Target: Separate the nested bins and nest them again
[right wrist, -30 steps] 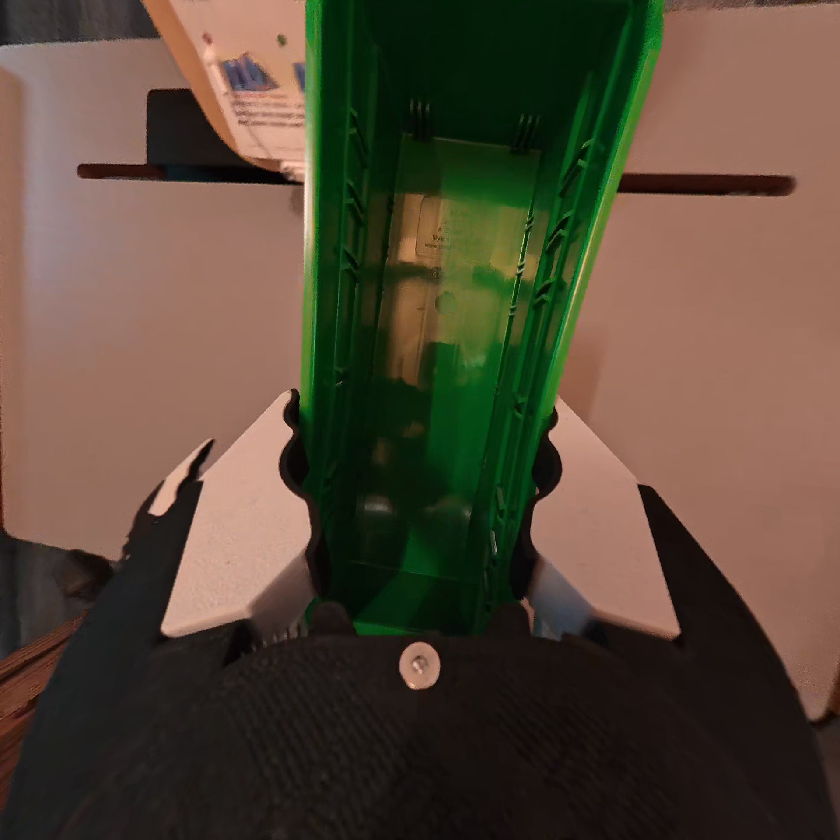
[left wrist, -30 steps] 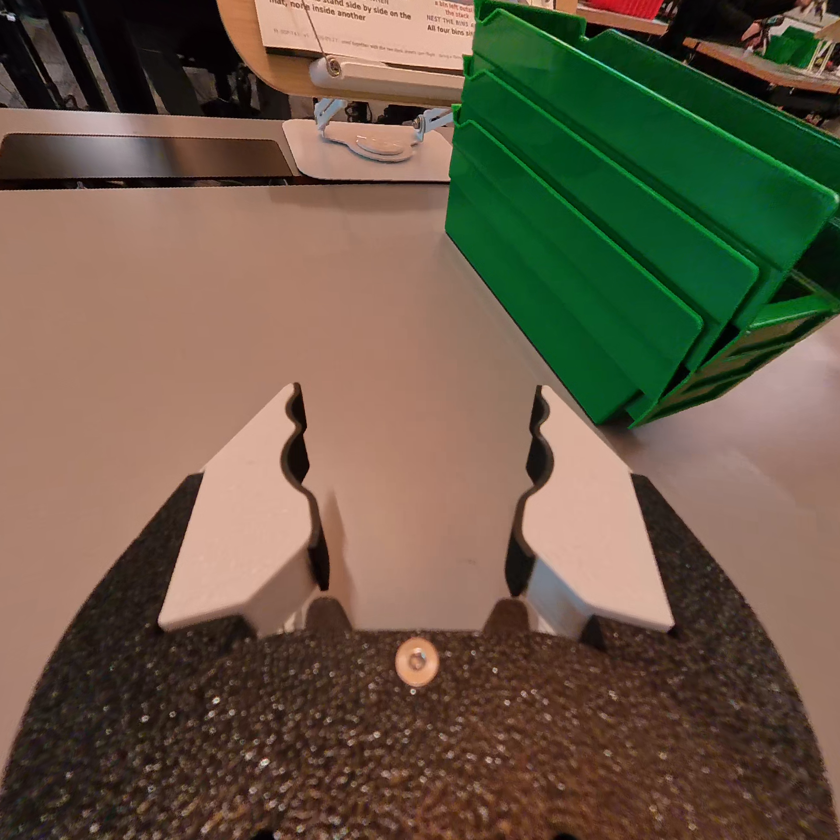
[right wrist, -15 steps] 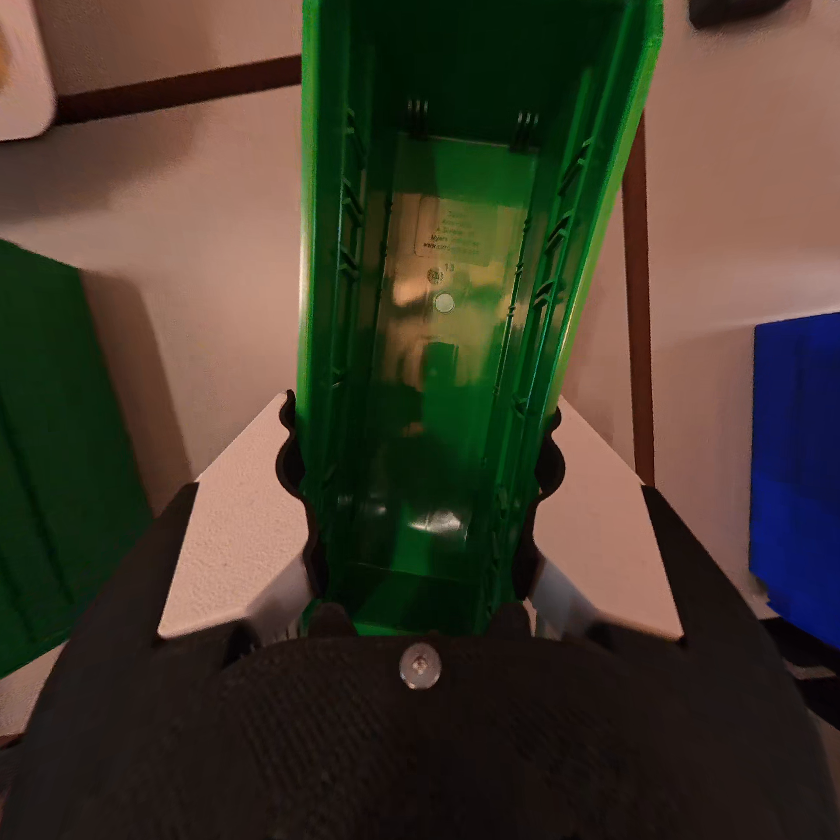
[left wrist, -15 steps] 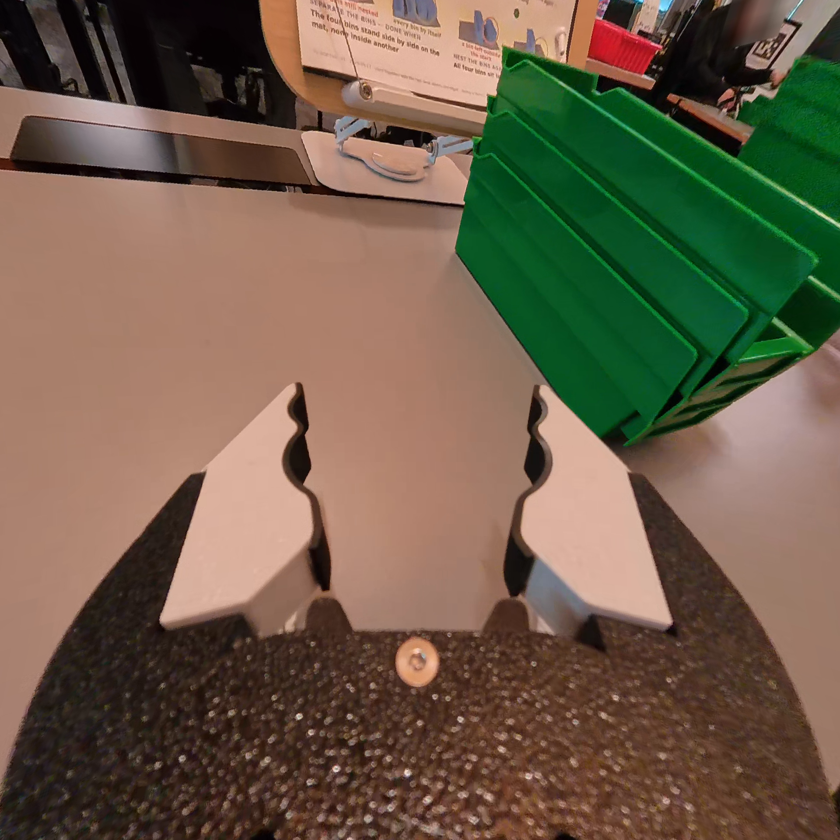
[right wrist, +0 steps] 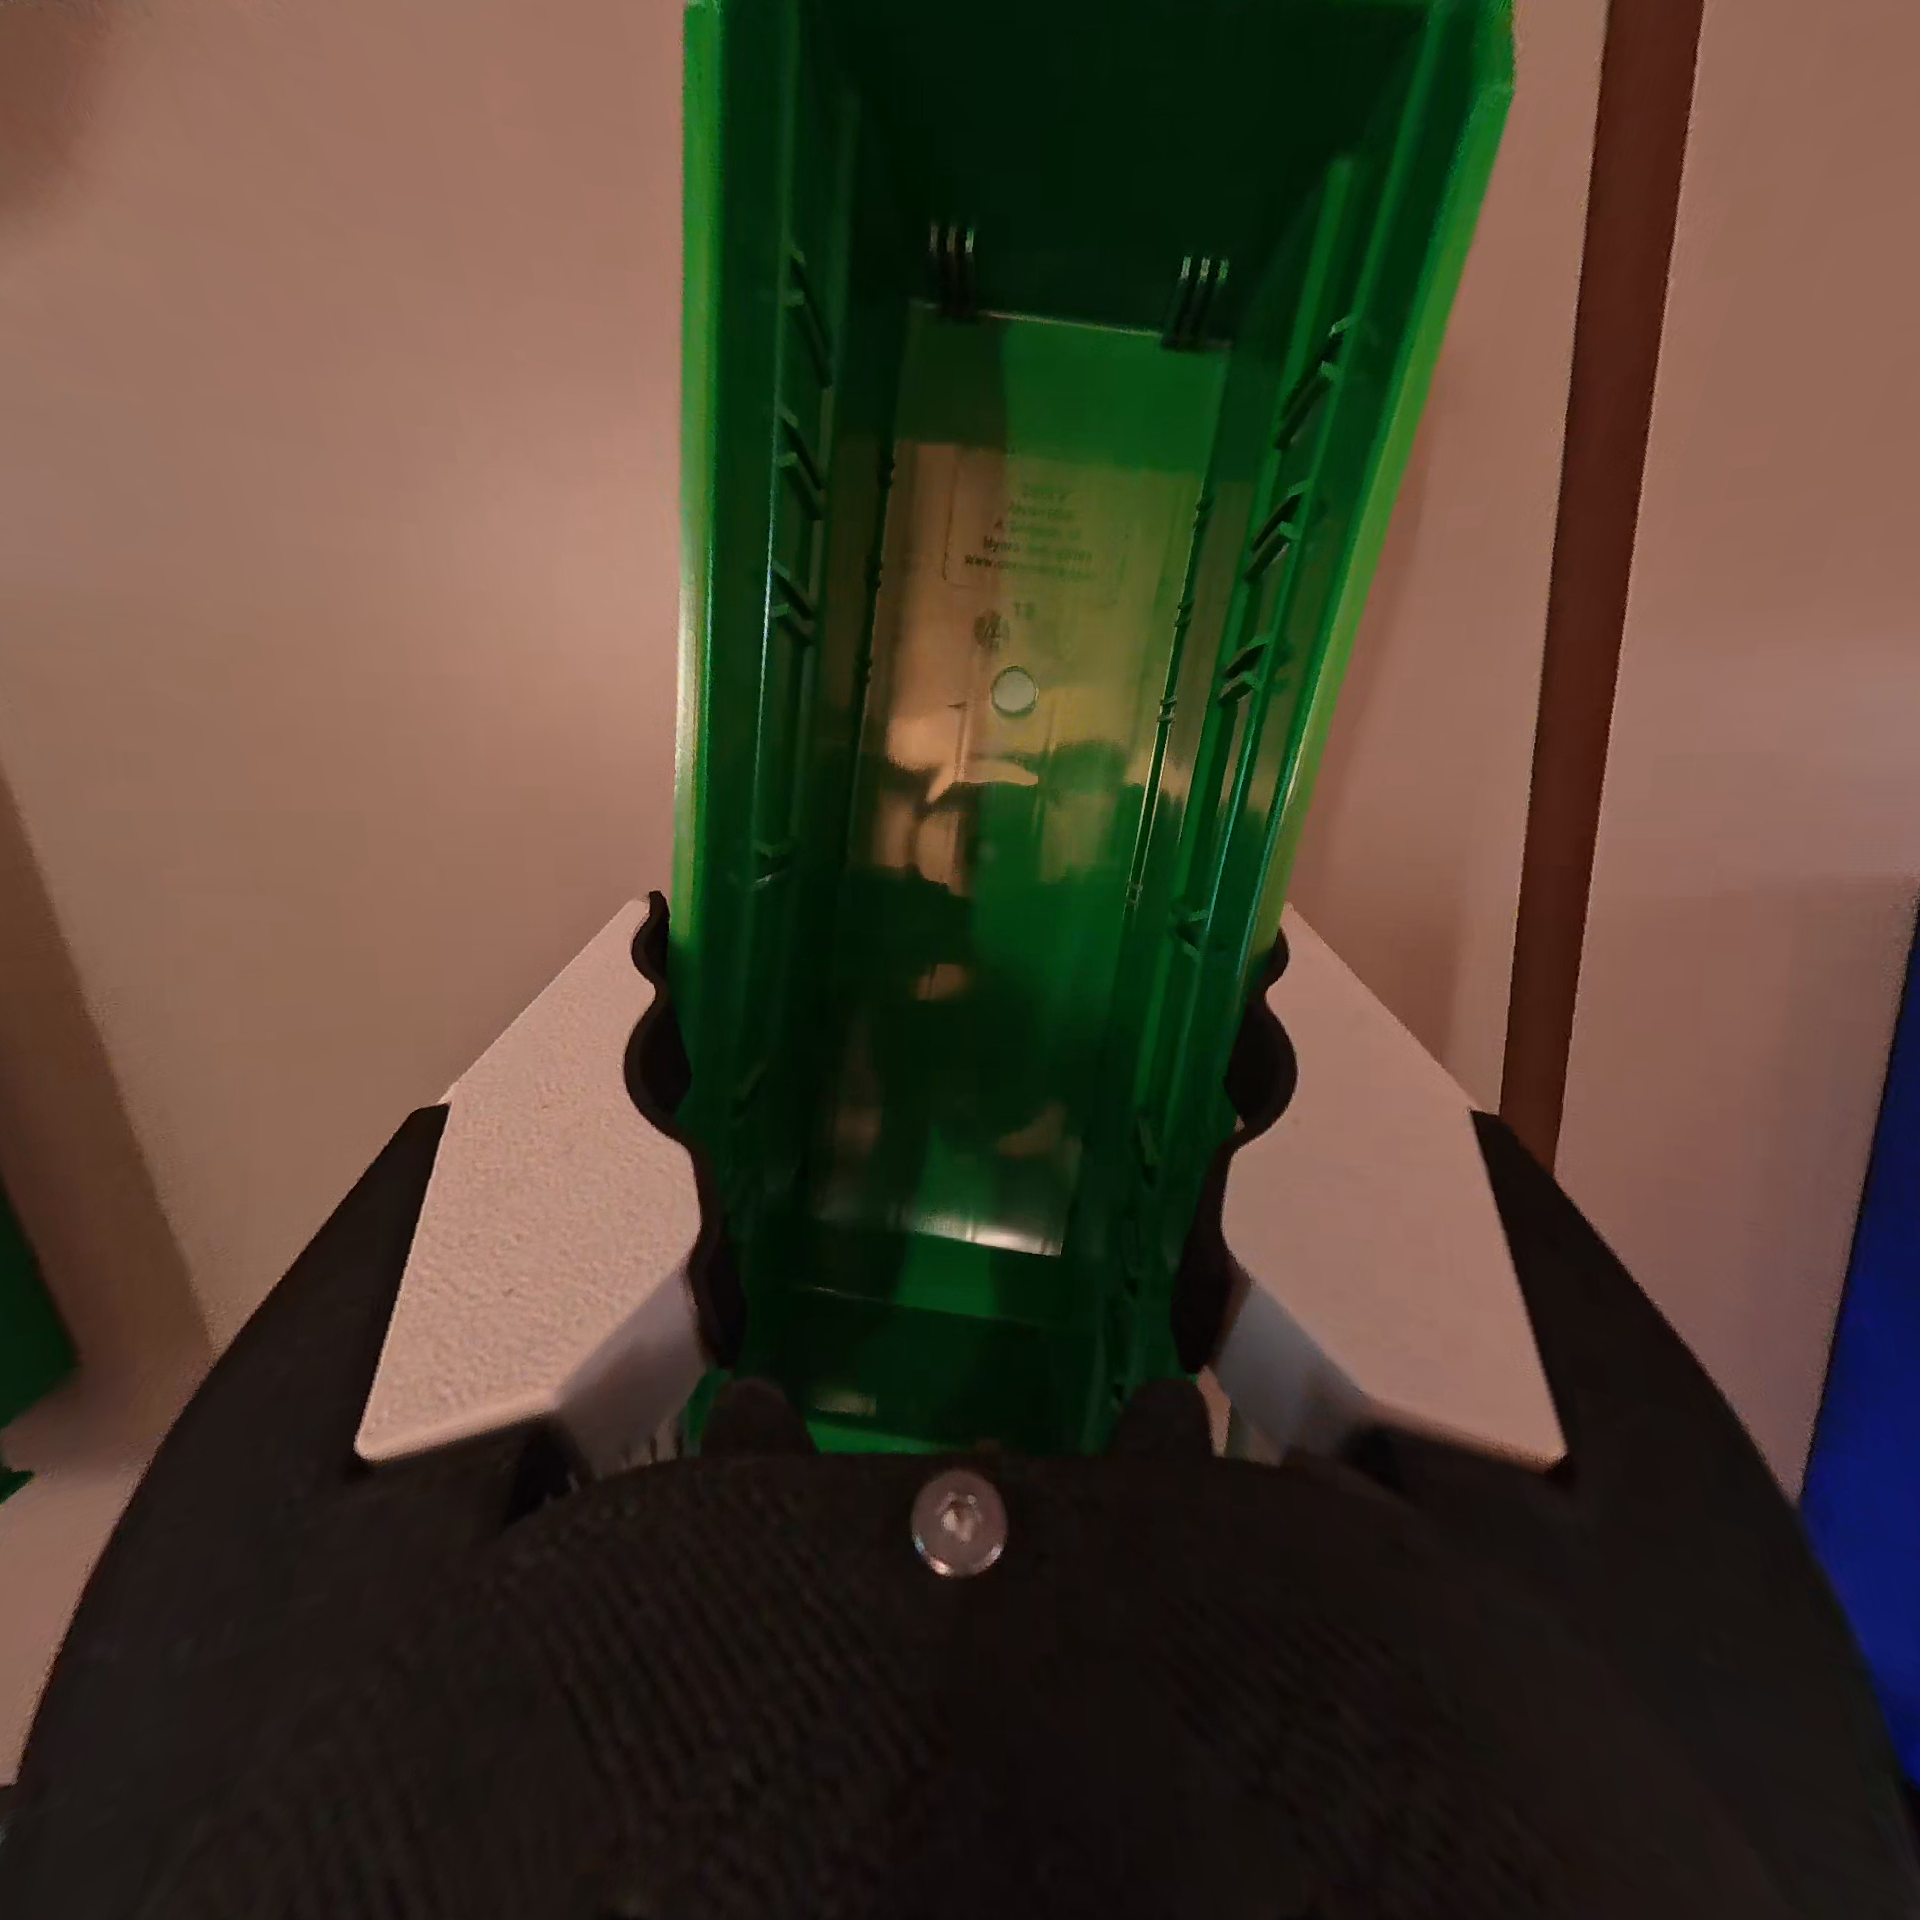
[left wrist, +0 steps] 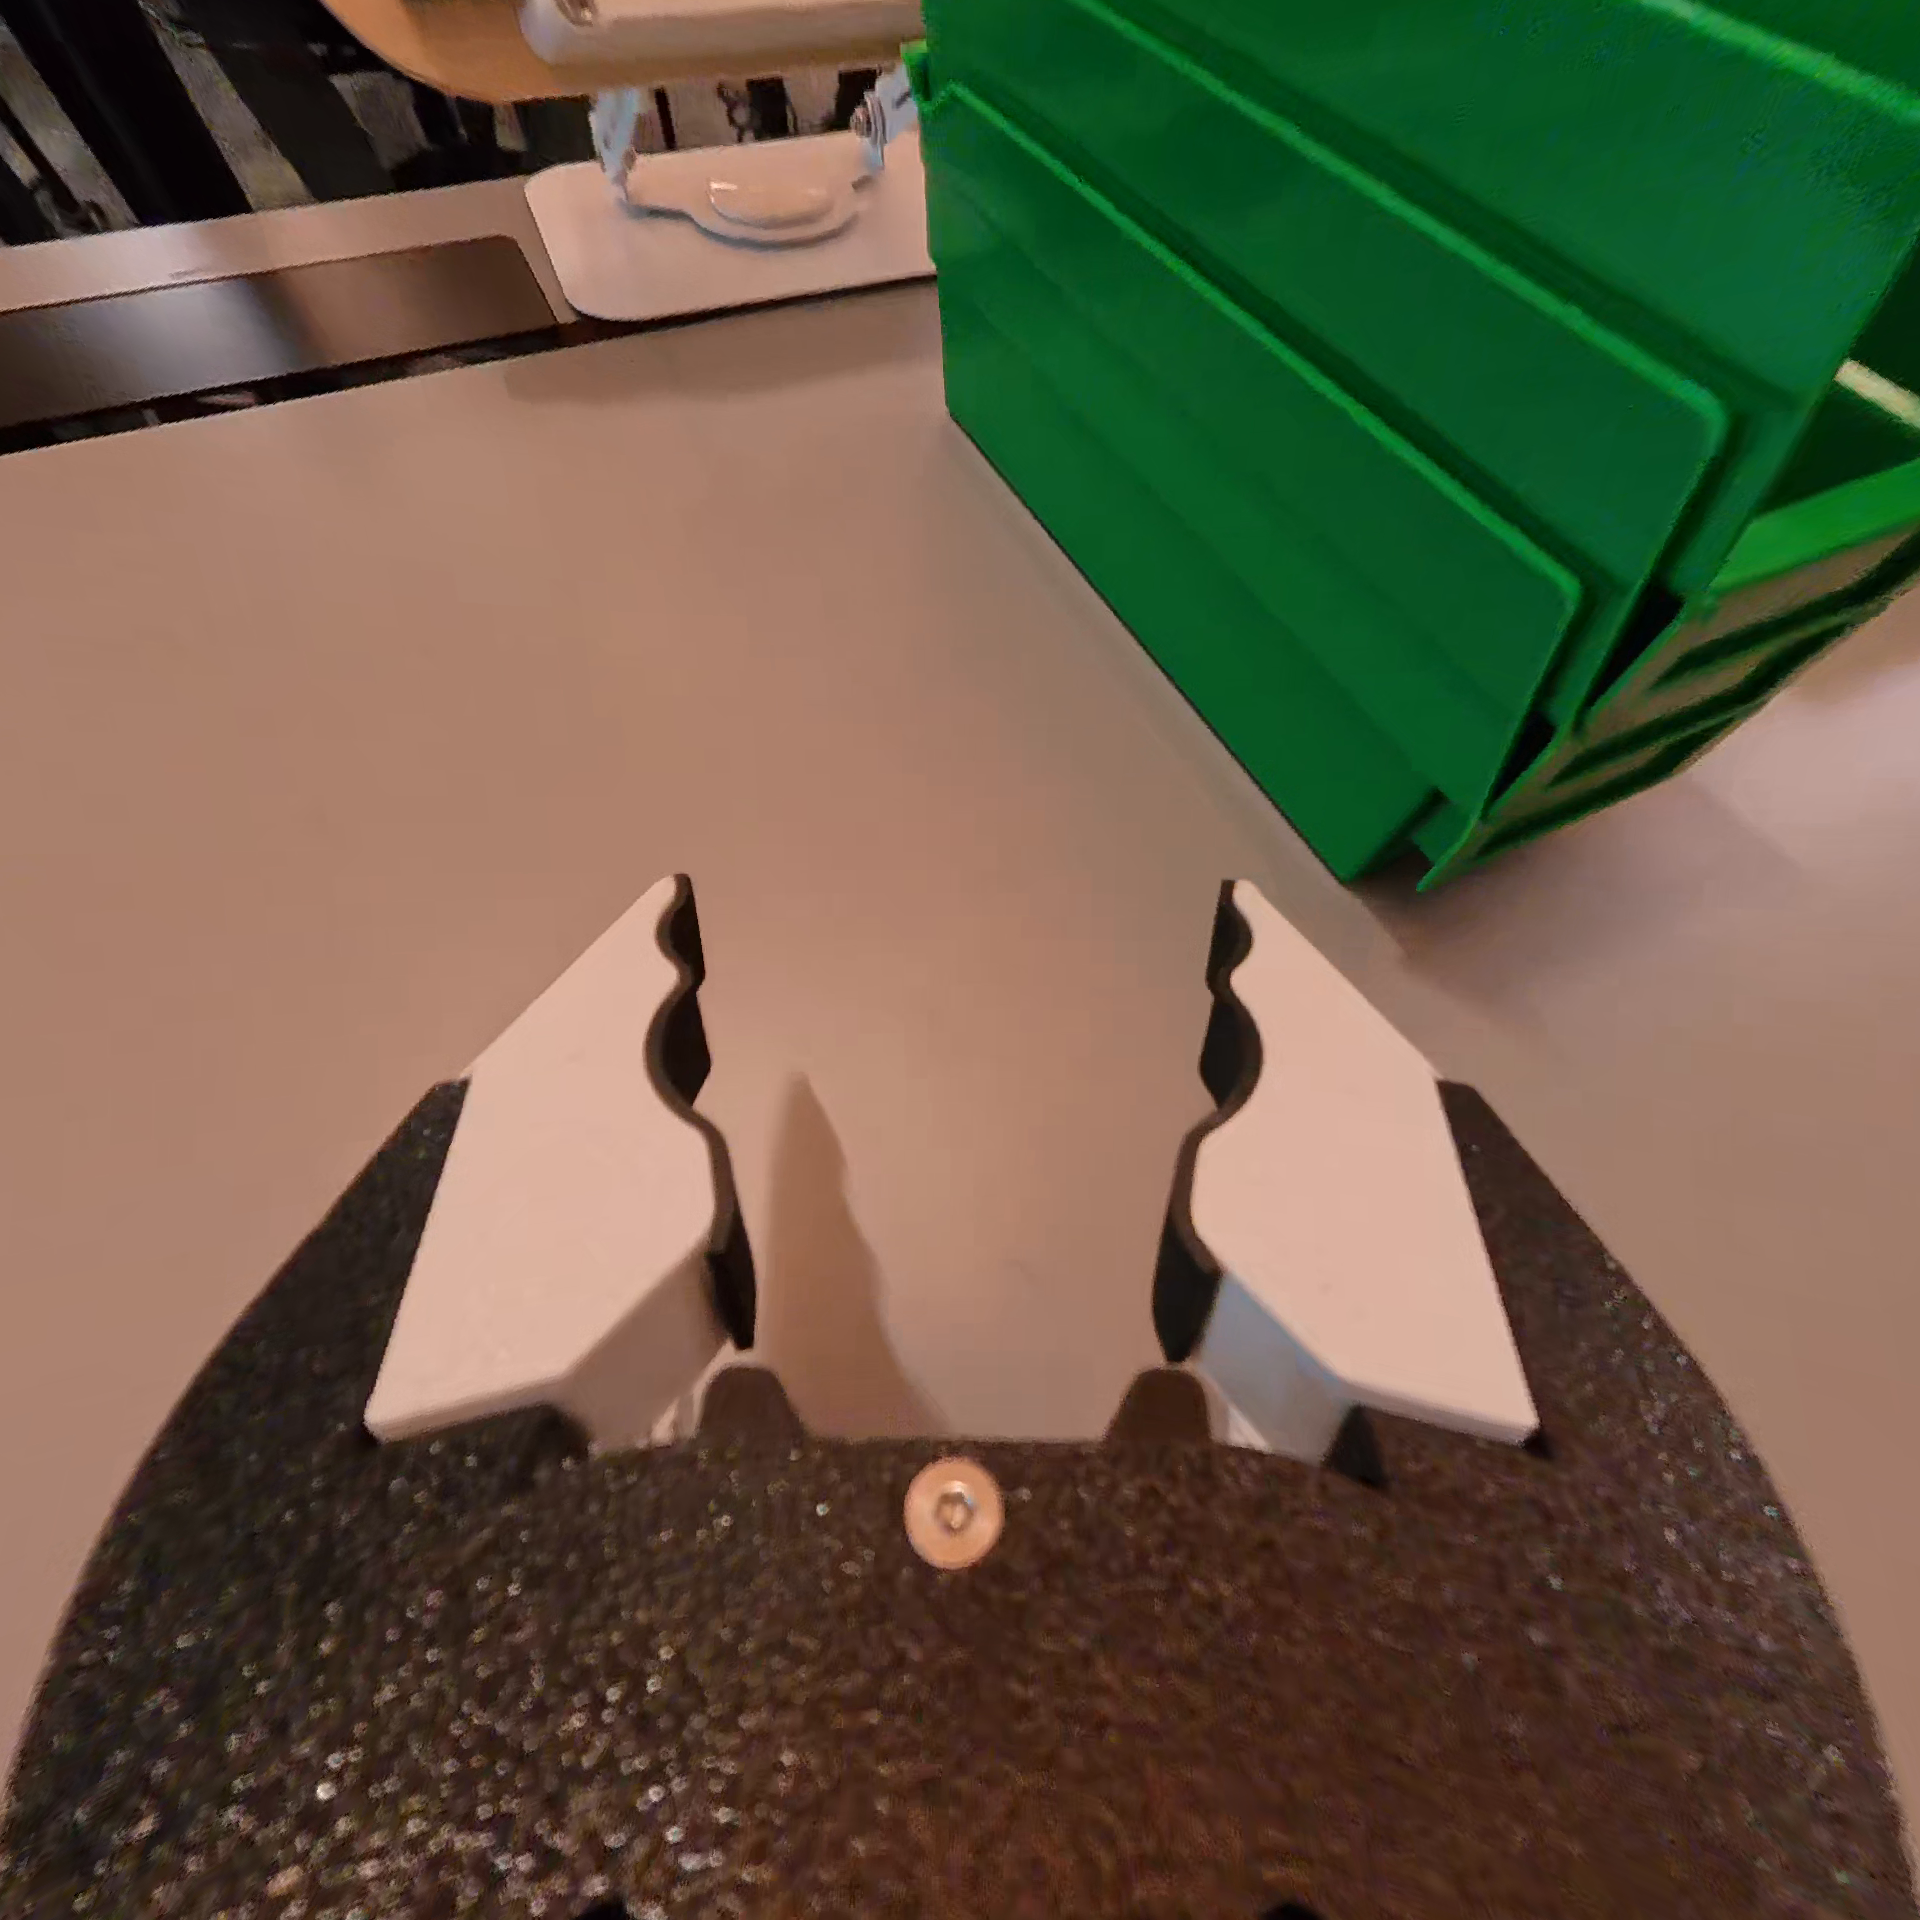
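Note:
A stack of nested green bins (left wrist: pixel 1299 436) stands on the grey table at the upper right of the left wrist view. My left gripper (left wrist: pixel 954 894) is open and empty, low over the table to the left of the stack. My right gripper (right wrist: pixel 961 914) is shut on a single green bin (right wrist: pixel 1039 623), its fingers pressing the two outer side walls. I look into the bin's open inside, with the bin held above the table. A dark green edge of the stack (right wrist: pixel 26 1330) shows at the far left of the right wrist view.
A white stand base (left wrist: pixel 748 229) with a wooden board on it sits at the table's back edge, left of the stack. A dark slot (left wrist: pixel 260 322) runs along the back. A blue object (right wrist: pixel 1870 1247) lies at the right edge, beside a brown seam (right wrist: pixel 1600 520).
My right gripper has carried the single bin to the right, away from the stack; the blue object has come closer. My left gripper has moved down and nearer the stack.

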Tool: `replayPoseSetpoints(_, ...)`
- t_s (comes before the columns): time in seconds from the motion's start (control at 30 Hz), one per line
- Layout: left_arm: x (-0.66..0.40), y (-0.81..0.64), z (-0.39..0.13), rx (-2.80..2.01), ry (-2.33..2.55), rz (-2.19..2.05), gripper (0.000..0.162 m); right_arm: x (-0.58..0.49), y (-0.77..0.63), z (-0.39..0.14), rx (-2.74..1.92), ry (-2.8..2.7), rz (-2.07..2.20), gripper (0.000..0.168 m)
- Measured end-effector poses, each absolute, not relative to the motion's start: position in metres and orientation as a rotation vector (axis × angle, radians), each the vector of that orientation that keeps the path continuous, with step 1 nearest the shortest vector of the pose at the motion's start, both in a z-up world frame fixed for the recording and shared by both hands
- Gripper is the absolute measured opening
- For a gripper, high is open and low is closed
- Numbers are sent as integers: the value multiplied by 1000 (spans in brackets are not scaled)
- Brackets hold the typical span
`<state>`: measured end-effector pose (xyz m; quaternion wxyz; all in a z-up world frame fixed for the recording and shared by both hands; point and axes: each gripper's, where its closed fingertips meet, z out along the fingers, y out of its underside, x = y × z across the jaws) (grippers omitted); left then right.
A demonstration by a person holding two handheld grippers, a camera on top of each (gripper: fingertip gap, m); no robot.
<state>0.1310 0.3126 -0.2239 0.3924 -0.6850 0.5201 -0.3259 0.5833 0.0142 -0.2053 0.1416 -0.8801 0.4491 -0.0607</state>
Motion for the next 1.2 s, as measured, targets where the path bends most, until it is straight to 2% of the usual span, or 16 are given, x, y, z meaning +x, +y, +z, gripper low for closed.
replayPoseSetpoints(0.37, 133, 314, -226, -1766, 1285, -888, 98, 596, 17, -222, -2538, 1264, -150, 114)
replayPoseSetpoints(0.6, 130, 319, -228, -1789, 1267, -907, 98, 586, 19, -222, -2608, 1178, -105, 111)
replayPoseSetpoints(0.73, 129, 319, -226, -1788, 1259, -916, 98, 585, 20, -223, -2603, 1159, -114, 115)
replayPoseSetpoints(0.93, 129, 318, -222, -1781, 1254, -926, 98, 581, 22, -223, -2577, 1184, -113, 131)
replayPoseSetpoints(1.0, 129, 316, -219, -1774, 1256, -925, 98, 581, 35, -209, -2475, 1172, -72, 152)
replayPoseSetpoints(1.1, 129, 313, -215, -1777, 1245, -924, 100, 581, 58, -167, -2278, 1094, -51, 158)
replayPoseSetpoints(1.2, 129, 309, -216, -1839, 1221, -938, 112, 560, 66, -131, -2206, 931, -124, 158)
